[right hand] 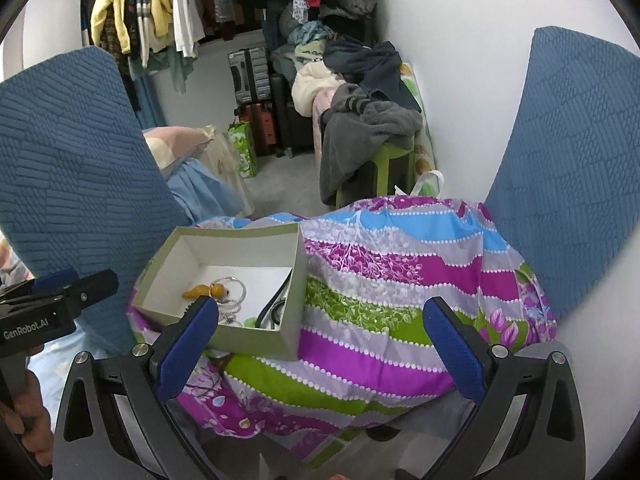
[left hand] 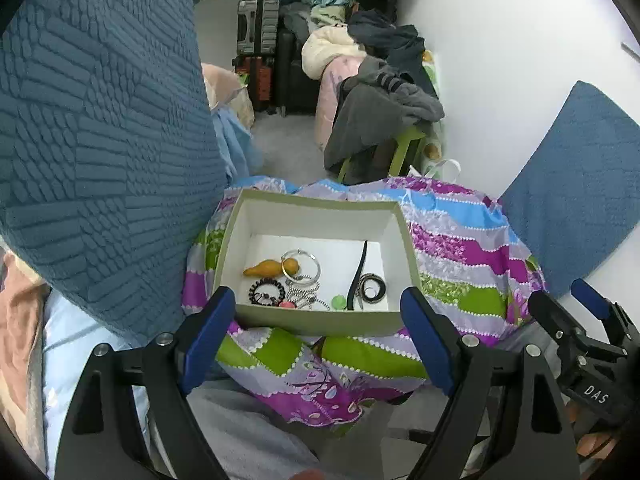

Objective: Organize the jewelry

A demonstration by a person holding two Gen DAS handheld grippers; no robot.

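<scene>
An open cardboard box (left hand: pixel 320 322) (right hand: pixel 256 344) sits on a colourful striped cloth (left hand: pixel 460 248) (right hand: pixel 400 280). Inside lie an orange gourd-shaped pendant (left hand: pixel 264 267) (right hand: pixel 200 291), a silver bangle (left hand: pixel 302 266), a black bead bracelet (left hand: pixel 267 291), a silver chain (left hand: pixel 306 295), a green bead (left hand: pixel 339 302) and a coiled black cord (left hand: pixel 372 287). My left gripper (left hand: pixel 320 340) stands open just before the box's near wall, nothing between its fingers. My right gripper (right hand: pixel 320 356) is open too, hovering over the cloth beside the box's right corner, empty.
Blue textured cushions (left hand: pixel 100 140) (right hand: pixel 568 160) flank the cloth on both sides. A white wall (right hand: pixel 460 80) runs along the right. Behind are a green stool draped with grey clothes (right hand: pixel 368 128), suitcases (right hand: pixel 252 76) and hanging garments (right hand: pixel 160 8).
</scene>
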